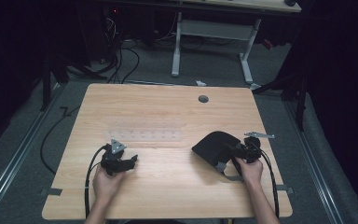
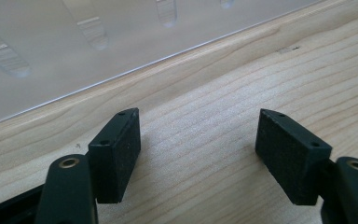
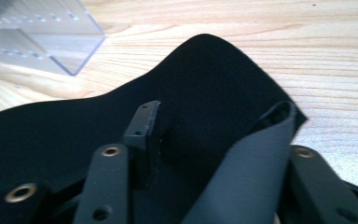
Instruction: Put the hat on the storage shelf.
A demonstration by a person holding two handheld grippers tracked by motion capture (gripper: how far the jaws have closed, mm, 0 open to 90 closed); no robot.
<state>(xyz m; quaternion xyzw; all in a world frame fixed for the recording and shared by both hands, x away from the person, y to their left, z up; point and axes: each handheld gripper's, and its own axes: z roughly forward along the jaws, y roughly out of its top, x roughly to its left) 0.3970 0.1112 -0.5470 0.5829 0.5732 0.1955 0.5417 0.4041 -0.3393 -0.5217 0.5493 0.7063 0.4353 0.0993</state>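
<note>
Black fabric, a pad or flap with a grey strap (image 1: 214, 148), lies at the near right of the wooden table (image 1: 163, 112), its folded edge between the right gripper (image 3: 214, 140)'s jaws; whether they already pinch it is hard to tell. The left gripper (image 2: 198, 144) rests near left, jaws apart over bare wood beside a clear plastic tray (image 2: 74, 42). A firm bite on the fold, before any lift, would serve best.
</note>
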